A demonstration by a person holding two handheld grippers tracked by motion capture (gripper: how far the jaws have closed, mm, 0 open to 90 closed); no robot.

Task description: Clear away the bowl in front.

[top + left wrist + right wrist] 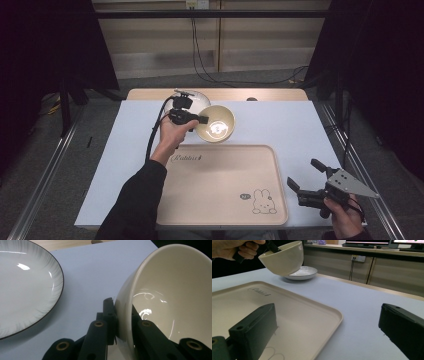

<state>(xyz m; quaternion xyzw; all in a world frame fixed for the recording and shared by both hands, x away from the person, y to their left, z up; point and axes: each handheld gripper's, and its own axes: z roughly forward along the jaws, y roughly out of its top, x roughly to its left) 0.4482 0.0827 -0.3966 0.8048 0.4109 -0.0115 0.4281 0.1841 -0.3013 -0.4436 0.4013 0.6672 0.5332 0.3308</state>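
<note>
Gripping bowl (172, 297) rim, left gripper (123, 322)

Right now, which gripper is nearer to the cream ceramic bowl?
Left. The left gripper is clamped on the rim of the cream ceramic bowl, holding it tilted above the table. The right gripper hangs open off the beige tray's right edge, far from it.

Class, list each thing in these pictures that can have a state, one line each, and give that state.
bowl: lifted off the table, tilted, empty, rim pinched.
left gripper: shut on the bowl's rim.
right gripper: open, holding nothing.
plate: flat on the table, empty.
tray: flat on the table, empty.
</note>
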